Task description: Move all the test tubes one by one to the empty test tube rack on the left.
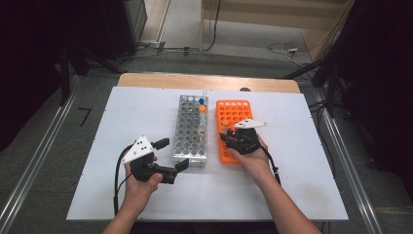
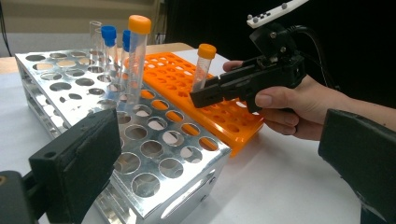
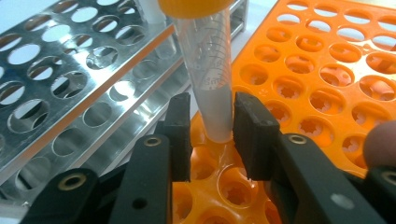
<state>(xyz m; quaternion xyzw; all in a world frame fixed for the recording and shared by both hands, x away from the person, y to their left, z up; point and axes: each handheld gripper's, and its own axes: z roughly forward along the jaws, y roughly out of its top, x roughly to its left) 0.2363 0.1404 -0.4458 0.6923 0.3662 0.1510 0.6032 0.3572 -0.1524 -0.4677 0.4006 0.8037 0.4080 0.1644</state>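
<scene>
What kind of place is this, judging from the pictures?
Probably a lab-style recording bench: a metal tube rack and an orange rack with capped tubes stand on a white table, with cables on the floor behind.

Shiny metal rack (image 2: 154, 154); orange plastic rack (image 3: 327, 70)

Metal rack (image 1: 191, 129) left of plastic rack (image 1: 234, 117)

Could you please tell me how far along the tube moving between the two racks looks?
Nothing looks finished. In hand: the right gripper brackets an orange-capped tube standing in the orange rack, fingers not quite closed. Left: several capped tubes in the metal rack; left gripper open.
</scene>
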